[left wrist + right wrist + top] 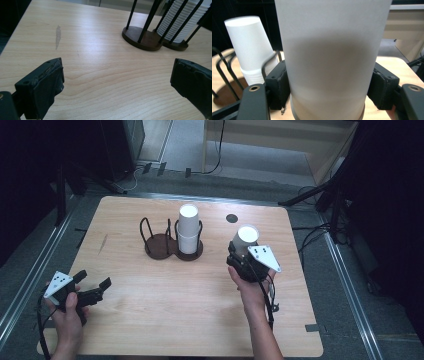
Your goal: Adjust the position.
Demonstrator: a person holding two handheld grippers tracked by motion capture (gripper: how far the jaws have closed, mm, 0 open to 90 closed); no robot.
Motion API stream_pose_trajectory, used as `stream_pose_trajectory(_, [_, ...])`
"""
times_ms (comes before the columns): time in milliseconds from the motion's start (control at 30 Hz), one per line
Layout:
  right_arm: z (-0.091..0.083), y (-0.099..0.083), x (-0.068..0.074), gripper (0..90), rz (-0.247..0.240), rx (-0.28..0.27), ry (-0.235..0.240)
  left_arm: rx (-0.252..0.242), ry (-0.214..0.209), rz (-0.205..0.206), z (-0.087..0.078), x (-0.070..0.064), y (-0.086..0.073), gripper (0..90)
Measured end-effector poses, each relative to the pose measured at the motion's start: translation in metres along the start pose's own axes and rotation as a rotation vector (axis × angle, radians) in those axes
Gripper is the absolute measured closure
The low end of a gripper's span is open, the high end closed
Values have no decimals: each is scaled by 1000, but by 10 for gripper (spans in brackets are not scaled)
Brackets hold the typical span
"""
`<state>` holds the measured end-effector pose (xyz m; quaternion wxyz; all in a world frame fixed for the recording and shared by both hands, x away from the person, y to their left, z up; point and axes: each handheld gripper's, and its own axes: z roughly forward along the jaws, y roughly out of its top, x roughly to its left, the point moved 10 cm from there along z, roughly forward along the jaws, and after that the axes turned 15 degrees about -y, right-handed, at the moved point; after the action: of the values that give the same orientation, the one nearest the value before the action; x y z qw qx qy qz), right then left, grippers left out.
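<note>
No writing or brand can be read on the white paper cup (332, 57) or on the stacked cups (188, 232); the held cup sits upside down, clamped between the jaws of the right gripper (243, 255), just to the right of the dark wire cup holder (170, 242); in the right gripper view its top and base are cut off; the holder has 2 round bases, the right one carrying the stack, the left one bare; the left gripper (92, 287), well left and nearer the person than the holder, has its jaws apart over bare wood; the light wooden table (165, 320) bears a faint grey smear (58, 36) and a dark round spot (231, 218); the surrounding room is dim, with cables on a grey floor.
</note>
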<state>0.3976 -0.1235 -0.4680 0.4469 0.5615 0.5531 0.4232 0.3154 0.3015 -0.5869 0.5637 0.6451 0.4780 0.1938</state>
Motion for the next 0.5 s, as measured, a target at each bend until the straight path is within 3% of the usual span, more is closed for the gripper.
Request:
stream_pose_trajectory(267, [-9,-36,-10,288,-29,36,-8,48,15,48,1,-5,1,0])
stream_pose_trajectory(333, [-11,-42,-11,288,-35,41,-5,41,-4,40,2,-8,4,0])
stream_pose_trajectory(500, [-15,-59,-10,288,-64,55,5,44,-29,65,8,-21,11,0])
